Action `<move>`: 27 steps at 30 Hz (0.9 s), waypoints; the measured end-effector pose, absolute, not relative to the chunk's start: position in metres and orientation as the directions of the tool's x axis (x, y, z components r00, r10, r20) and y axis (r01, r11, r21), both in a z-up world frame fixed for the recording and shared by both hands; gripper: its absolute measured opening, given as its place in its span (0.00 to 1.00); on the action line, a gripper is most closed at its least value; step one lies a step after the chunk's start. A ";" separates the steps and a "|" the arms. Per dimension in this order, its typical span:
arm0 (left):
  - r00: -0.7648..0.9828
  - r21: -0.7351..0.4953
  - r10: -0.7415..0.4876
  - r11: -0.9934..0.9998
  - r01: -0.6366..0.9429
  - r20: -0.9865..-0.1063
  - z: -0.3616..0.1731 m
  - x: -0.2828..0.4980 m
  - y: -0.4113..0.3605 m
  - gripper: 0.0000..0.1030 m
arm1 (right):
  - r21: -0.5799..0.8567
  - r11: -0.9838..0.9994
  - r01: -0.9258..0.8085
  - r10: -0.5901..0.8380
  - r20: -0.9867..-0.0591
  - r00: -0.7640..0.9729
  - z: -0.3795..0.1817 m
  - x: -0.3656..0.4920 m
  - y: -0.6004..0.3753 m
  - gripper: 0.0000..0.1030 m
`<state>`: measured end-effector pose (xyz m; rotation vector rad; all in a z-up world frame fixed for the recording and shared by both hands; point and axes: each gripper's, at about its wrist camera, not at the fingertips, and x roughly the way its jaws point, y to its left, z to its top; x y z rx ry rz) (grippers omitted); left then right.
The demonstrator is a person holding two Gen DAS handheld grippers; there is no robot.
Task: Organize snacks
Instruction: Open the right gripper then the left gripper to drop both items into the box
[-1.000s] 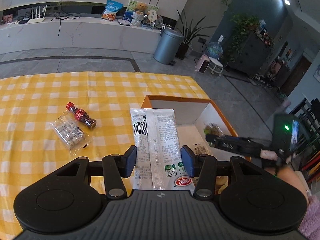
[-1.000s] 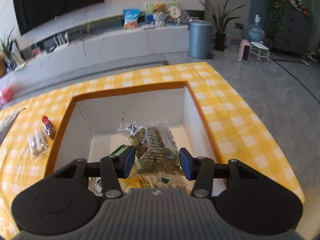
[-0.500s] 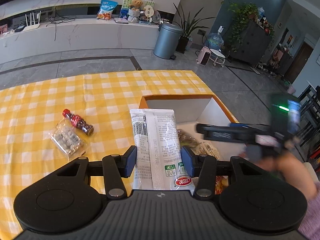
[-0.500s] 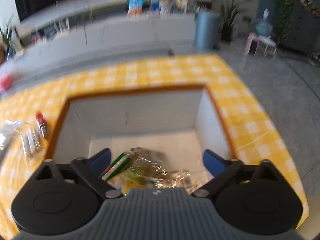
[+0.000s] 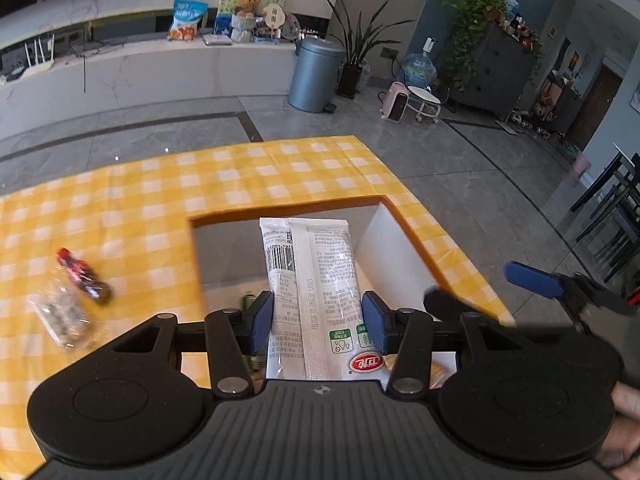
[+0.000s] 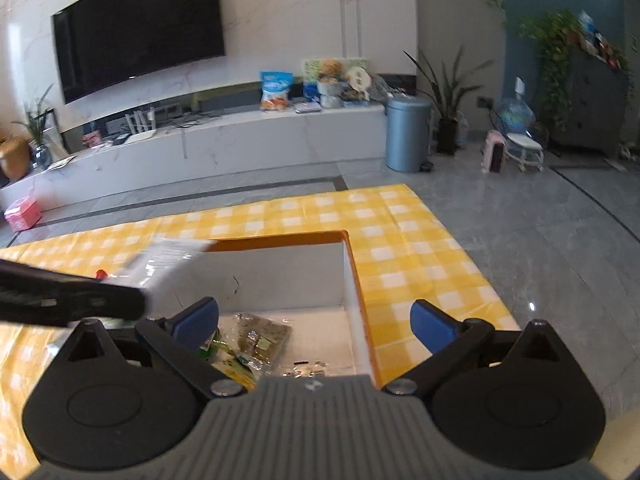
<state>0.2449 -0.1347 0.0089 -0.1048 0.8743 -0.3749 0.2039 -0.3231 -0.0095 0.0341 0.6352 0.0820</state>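
My left gripper (image 5: pixel 318 322) is shut on a long white snack packet (image 5: pixel 312 280) and holds it over the orange-rimmed box (image 5: pixel 288 209). The packet also shows blurred in the right wrist view (image 6: pixel 168 258). My right gripper (image 6: pixel 314 322) is open and empty above the box (image 6: pixel 352 276); it shows at the right of the left wrist view (image 5: pixel 532 280). A clear bag of biscuits (image 6: pixel 262 338) and green packets lie in the box. A small red-capped bottle (image 5: pixel 82 276) and a clear bag of round sweets (image 5: pixel 62 312) lie on the cloth to the left.
The table carries a yellow checked cloth (image 5: pixel 160 200). Its right edge drops to a grey tiled floor (image 5: pixel 460 160). A grey bin (image 5: pixel 316 74) and a white counter stand far behind.
My right gripper opened, dropped the biscuit bag into the box and lifted back. My left gripper carried the white packet rightward over the box.
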 end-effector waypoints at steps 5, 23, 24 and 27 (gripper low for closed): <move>0.557 -0.268 -0.377 0.925 0.270 -0.740 -0.006 0.261 -0.156 0.53 | -0.006 0.999 -0.048 0.035 -0.594 0.804 -0.006 0.199 -0.343 0.97; 0.558 -0.281 -0.365 0.931 0.233 -0.746 -0.021 0.279 -0.189 0.93 | 0.214 0.957 0.196 -0.039 -0.575 0.817 -0.009 0.195 -0.425 0.97; 0.564 -0.276 -0.356 0.934 0.226 -0.745 -0.019 0.277 -0.185 0.93 | 0.211 0.959 0.192 -0.037 -0.576 0.817 -0.009 0.196 -0.423 0.97; 0.561 -0.269 -0.355 0.935 0.233 -0.748 -0.011 0.271 -0.174 0.93 | 0.196 0.965 0.172 -0.028 -0.578 0.815 -0.008 0.199 -0.414 0.97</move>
